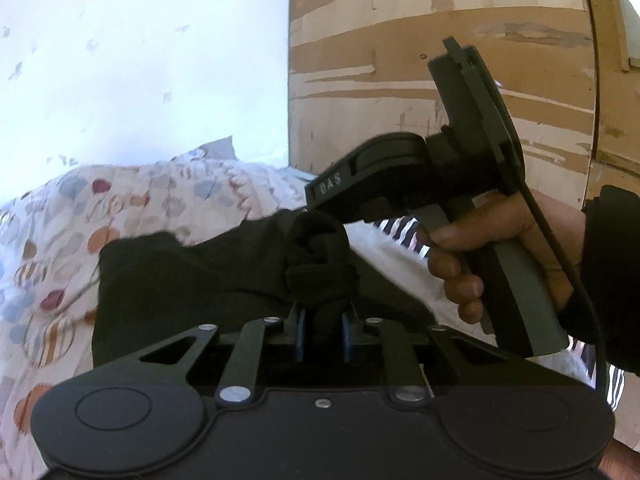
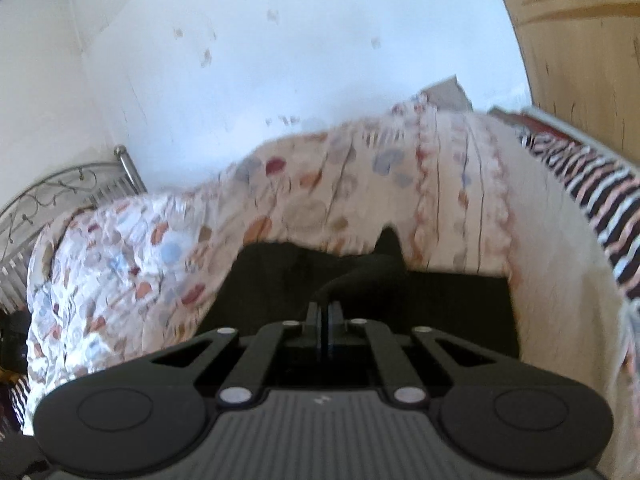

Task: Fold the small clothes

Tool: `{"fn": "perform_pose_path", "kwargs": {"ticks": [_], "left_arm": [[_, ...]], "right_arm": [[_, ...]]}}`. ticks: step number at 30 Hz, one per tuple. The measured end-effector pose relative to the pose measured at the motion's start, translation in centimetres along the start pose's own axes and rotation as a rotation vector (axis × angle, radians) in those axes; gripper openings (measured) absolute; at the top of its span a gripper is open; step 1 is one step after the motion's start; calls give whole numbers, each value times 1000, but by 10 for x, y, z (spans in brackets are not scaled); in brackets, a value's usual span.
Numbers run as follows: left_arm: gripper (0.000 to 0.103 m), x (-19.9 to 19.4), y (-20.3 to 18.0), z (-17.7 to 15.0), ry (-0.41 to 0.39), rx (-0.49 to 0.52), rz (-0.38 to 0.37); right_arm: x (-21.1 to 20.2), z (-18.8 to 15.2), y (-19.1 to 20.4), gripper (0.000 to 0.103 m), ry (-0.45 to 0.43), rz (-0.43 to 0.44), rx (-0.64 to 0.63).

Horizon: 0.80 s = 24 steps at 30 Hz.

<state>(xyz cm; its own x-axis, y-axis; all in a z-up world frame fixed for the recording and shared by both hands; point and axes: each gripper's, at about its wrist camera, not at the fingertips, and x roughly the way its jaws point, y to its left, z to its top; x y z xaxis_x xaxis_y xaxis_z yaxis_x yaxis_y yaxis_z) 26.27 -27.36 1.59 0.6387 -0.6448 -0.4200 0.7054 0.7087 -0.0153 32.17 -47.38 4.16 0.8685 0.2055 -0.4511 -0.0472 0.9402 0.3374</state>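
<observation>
The small black cloth garment [image 1: 192, 280], lying low in frame on the floral quilted bed [image 1: 168, 196], is bunched in your left gripper [image 1: 323, 322] and pinched thinly by your right gripper [image 2: 325, 316], so it may slip if you pull apart.

Black two-finger grippers, dark sleeve

Left gripper [image 1: 323, 322] has blue pads and silver rivets; right gripper [image 1: 316, 196] is marked "DAS", with a grey-green handle.
</observation>
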Motion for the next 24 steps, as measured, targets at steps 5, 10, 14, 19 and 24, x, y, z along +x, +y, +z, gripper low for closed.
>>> {"fn": "perform_pose_path", "kwargs": {"ticks": [5,10,14,19,24], "left_arm": [[18,21,-20,17,-7,15,-62],[18,46,-44,14,46,31,-121],[18,60,-59,2,94,44,-143],[19,62,-54,-6,134,6,-157],[41,51,-39,-1,148,-66,-195]], "right_arm": [[-22,18,-22,2,-68,-40,6],[-34,9,-57,2,-56,-112,39],[-35,-8,-86,3,-27,-141,110],[-29,-26,-97,3,5,-133,134],[-26,-29,-99,16,18,-126,164]]}}
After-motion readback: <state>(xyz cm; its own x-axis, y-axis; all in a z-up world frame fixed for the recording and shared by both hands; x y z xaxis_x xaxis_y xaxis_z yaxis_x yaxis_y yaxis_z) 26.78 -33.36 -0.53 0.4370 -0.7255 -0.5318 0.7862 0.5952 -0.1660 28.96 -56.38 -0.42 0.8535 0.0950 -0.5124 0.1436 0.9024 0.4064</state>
